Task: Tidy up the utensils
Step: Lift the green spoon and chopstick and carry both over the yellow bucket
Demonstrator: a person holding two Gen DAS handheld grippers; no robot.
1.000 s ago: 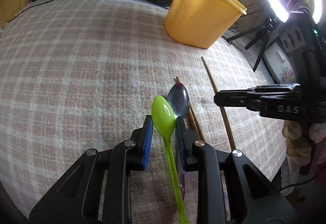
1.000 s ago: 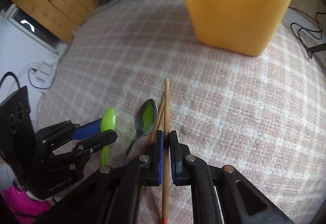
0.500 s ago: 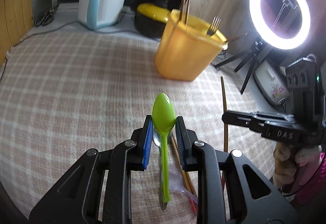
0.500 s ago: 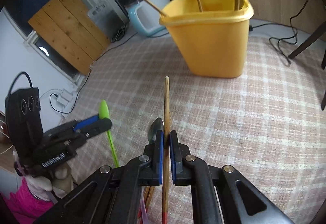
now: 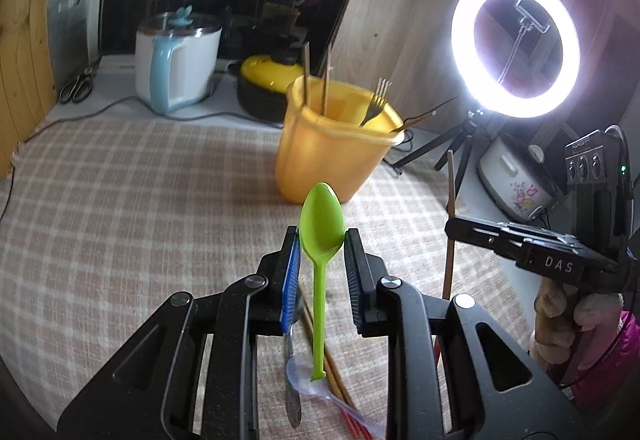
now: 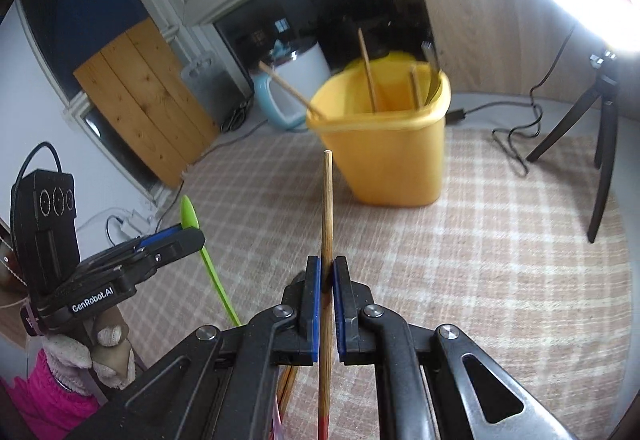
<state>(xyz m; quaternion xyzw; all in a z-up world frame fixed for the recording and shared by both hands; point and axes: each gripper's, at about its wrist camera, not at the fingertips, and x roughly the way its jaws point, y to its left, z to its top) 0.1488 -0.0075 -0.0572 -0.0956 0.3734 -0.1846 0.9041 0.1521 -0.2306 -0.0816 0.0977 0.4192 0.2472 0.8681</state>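
My left gripper [image 5: 320, 240] is shut on a green plastic spoon [image 5: 321, 217], bowl upward, handle hanging down above the cloth. The right wrist view shows that same gripper [image 6: 188, 236] and green spoon [image 6: 187, 211] at the left. My right gripper [image 6: 327, 272] is shut on a wooden chopstick [image 6: 327, 207] that points at the yellow tub [image 6: 392, 159]. From the left wrist view the right gripper [image 5: 454, 226] holds the chopstick [image 5: 450, 199] upright. The yellow tub [image 5: 328, 159] holds chopsticks and a fork [image 5: 378, 99]. Below me lie a metal spoon [image 5: 292, 396], a clear spoon and more chopsticks [image 5: 336, 380].
A checked cloth [image 5: 140, 220] covers the table. Behind the tub stand a white and blue kettle [image 5: 172, 67] and a yellow-lidded pot [image 5: 268, 79]. A lit ring light [image 5: 516, 47] on a tripod [image 6: 604, 143] and a rice cooker [image 5: 516, 179] stand at the right. Scissors [image 5: 78, 83] lie at the far left.
Both grippers have risen from the cloth, each with its utensil. The green spoon and the chopstick are now in the air, and the tub's open top has come into view.
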